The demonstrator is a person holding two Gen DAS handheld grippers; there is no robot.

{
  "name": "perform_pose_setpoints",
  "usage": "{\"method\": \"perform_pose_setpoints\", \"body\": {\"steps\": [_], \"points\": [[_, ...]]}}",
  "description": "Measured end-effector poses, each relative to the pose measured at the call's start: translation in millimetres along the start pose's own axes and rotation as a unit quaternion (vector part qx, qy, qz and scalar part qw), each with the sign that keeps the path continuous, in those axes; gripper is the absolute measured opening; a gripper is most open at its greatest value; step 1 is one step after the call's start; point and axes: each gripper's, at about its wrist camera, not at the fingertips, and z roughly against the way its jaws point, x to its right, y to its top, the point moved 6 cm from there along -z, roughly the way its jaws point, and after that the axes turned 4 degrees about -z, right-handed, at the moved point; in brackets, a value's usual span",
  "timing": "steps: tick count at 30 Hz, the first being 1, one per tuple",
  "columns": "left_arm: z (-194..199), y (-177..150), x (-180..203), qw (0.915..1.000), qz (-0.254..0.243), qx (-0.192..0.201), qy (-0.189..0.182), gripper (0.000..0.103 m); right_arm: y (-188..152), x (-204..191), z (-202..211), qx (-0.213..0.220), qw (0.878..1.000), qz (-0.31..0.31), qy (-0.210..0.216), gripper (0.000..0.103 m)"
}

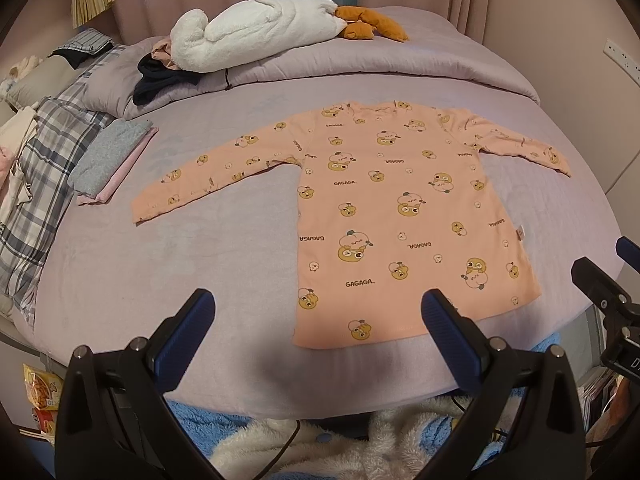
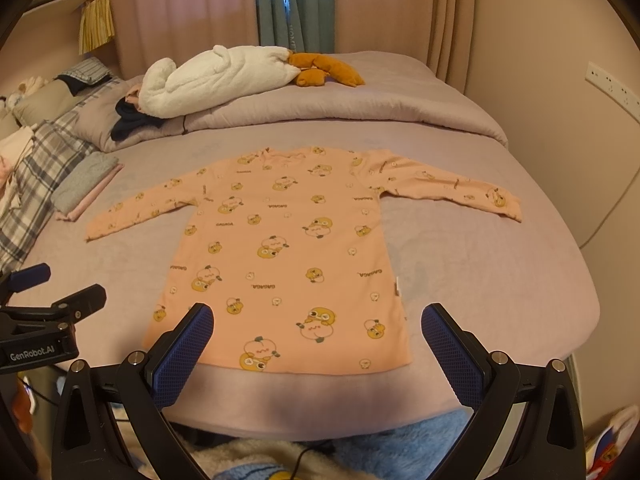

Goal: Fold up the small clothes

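You are facing a bed [image 1: 240, 248] covered in a lilac sheet, with pink curtains [image 2: 180, 20] and a teal curtain panel [image 2: 296, 4] behind it. Your peach long-sleeved top [image 1: 400, 216], printed with yellow cartoon characters and the word GAGAGA, lies flat and unfolded on the sheet, neckline away from you, hem towards you near the bed's edge, and both sleeves spread out to the sides. Your left gripper [image 1: 318, 332] hovers above the near edge with its blue-padded jaws spread wide and nothing between them; its right fingertip sits over the hem area, though contact cannot be judged. Your right gripper [image 2: 317, 334] is likewise wide apart and empty, hanging over the hem on the other side. To the left of the top rests a small stack of folded clothes [image 1: 110, 160], grey on pink, just beside a plaid pillow [image 1: 44, 168]. Further back, a white plush toy [image 1: 256, 28] with orange feet lies on the bunched lilac duvet [image 2: 360, 92].
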Motion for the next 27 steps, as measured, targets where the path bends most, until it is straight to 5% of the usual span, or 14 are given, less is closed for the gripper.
{"method": "perform_pose_setpoints", "body": {"steps": [27], "points": [[-3.2, -1.1, -0.3, 1.0000, -0.005, -0.004, 0.001, 0.103, -1.7, -0.9, -3.2, -0.006, 1.000, -0.005, -0.001, 0.103]]}}
